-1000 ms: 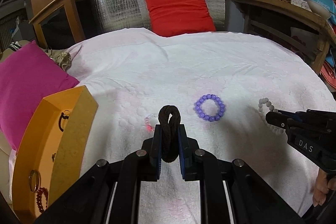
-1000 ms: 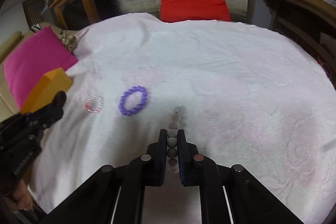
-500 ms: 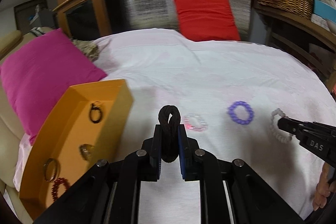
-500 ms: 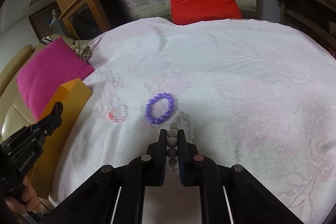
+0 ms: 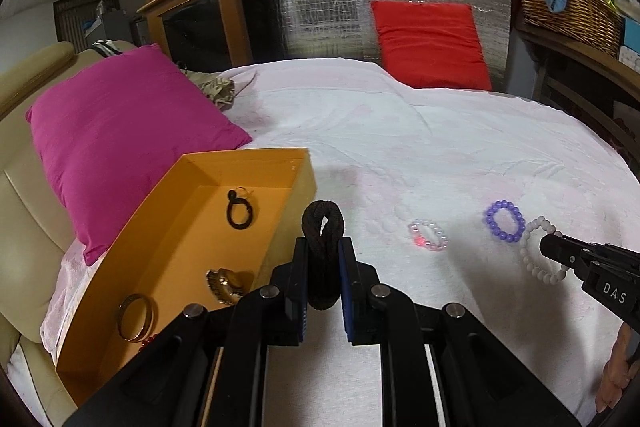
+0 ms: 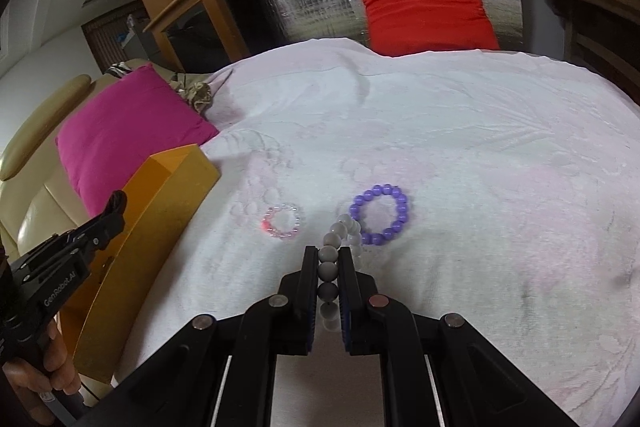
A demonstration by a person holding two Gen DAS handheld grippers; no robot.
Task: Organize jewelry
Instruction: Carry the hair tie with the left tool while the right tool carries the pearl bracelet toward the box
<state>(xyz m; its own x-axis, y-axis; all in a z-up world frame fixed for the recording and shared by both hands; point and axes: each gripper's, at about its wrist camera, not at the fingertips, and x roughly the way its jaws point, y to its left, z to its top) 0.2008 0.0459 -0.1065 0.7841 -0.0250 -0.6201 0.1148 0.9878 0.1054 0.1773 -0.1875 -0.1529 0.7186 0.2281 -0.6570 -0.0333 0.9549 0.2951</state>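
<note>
Jewelry box (image 5: 168, 227), orange, sits at the bed's (image 5: 440, 155) left edge. My left tool (image 5: 323, 269) pinches a soft, light black hair tie (image 5: 322, 223) beside it; my right tool (image 6: 329, 277) clamps the white bead bracelet (image 6: 329, 269), which looks slippery, so I grip across the beads.

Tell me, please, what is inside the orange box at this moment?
Inside the orange box lie a black loop with a small ring, a gold-coloured piece, a gold bangle and some red beads. The left gripper covers the box's near corner.
</note>
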